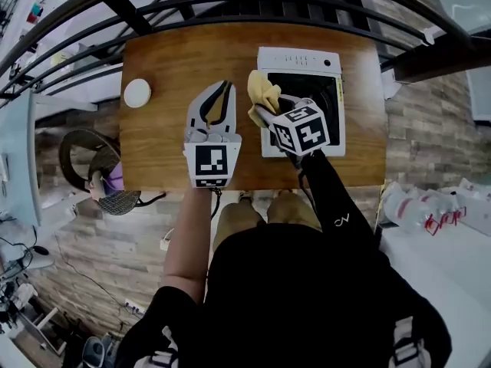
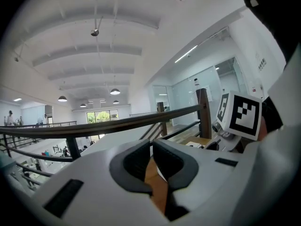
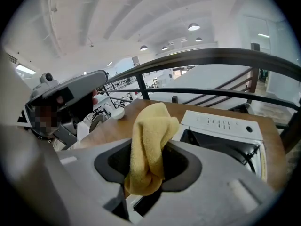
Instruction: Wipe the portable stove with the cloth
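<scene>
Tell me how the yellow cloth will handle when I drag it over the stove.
Likely floppy: the cloth folds and droops where the right gripper pinches it. Probably light, since it sticks out bunched past the jaws. Its fuzzy nap should drag rather than slide on the portable stove.

My left gripper (image 1: 225,90) sits left of the stove (image 1: 299,58), jaws together, empty. My right gripper (image 1: 265,112) is over its left edge, clamping the cloth (image 1: 263,90).

Right tool (image 3: 148,172) clamped on yellow cloth (image 3: 153,131); white portable stove (image 3: 221,124) just beyond, on wooden table (image 3: 108,131).
</scene>
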Available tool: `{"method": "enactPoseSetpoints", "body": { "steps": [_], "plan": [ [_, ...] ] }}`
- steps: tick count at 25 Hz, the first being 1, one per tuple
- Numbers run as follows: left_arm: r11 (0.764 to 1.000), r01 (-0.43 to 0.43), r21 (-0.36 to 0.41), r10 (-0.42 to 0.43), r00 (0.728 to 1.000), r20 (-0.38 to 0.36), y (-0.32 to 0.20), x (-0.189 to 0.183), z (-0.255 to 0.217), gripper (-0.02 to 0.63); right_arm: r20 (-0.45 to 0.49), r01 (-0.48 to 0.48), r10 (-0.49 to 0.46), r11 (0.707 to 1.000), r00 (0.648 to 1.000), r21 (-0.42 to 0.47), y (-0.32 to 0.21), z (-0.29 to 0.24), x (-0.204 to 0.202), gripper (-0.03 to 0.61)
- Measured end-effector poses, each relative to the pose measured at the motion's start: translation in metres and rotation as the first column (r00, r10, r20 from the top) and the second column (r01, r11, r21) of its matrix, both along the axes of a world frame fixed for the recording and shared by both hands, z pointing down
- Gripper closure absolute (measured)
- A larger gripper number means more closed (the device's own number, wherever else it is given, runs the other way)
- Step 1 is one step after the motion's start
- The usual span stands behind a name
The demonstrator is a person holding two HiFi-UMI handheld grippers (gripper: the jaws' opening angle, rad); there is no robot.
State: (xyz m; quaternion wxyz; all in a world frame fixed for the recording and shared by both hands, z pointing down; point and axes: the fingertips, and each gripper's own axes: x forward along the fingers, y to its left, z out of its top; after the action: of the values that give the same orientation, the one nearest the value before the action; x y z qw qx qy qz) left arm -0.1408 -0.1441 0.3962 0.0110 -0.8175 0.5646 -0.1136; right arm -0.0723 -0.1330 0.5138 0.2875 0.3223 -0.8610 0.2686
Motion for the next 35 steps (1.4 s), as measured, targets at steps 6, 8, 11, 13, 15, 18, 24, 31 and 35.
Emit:
{"method": "enactPoseSetpoints", "body": {
  "steps": [6,8,11,13,15,18,24,31,35],
  "plan": [
    [0.998,0.058,-0.001,-0.058,0.998,0.008,0.005,0.001,0.000,0.591,-0.062,0.018,-0.020,0.999,0.998,-0.041,0.000,0.026,0.012,0.423],
    [0.999,0.051,-0.004,-0.051,0.999,0.005,0.005,0.015,0.002,0.591,-0.086,-0.006,0.002,0.999,0.996,-0.043,-0.001,0.030,0.033,0.423],
    [1.000,0.017,-0.013,-0.017,1.000,0.002,0.000,0.049,0.009,0.591,-0.112,-0.060,0.055,0.998,0.992,-0.037,-0.006,0.033,0.081,0.423],
    [1.000,-0.022,-0.020,0.022,1.000,-0.003,-0.007,0.078,0.014,0.591,-0.124,-0.119,0.113,0.992,0.986,-0.041,-0.009,0.037,0.121,0.423],
    [0.998,-0.066,-0.026,0.065,0.998,-0.006,-0.011,0.107,0.018,0.591,-0.142,-0.190,0.182,0.980,0.973,-0.051,-0.010,0.041,0.165,0.423],
    [0.992,-0.120,-0.029,0.120,0.993,-0.012,-0.012,0.144,0.020,0.591,-0.159,-0.293,0.281,0.954,0.946,-0.058,-0.006,0.046,0.224,0.423],
    [0.990,-0.137,-0.022,0.137,0.991,0.002,-0.005,0.155,0.025,0.591,-0.073,-0.313,0.310,0.949,0.948,-0.030,0.001,0.025,0.224,0.423],
    [0.999,-0.019,-0.047,0.021,0.999,0.043,0.017,0.087,0.025,0.591,0.100,-0.031,0.035,0.998,0.994,-0.050,0.042,-0.010,0.086,0.423],
    [0.997,0.049,-0.062,-0.045,0.997,0.065,0.029,0.045,0.022,0.591,0.109,0.129,-0.119,0.988,0.987,-0.090,0.075,0.002,0.017,0.423]
  ]
}}
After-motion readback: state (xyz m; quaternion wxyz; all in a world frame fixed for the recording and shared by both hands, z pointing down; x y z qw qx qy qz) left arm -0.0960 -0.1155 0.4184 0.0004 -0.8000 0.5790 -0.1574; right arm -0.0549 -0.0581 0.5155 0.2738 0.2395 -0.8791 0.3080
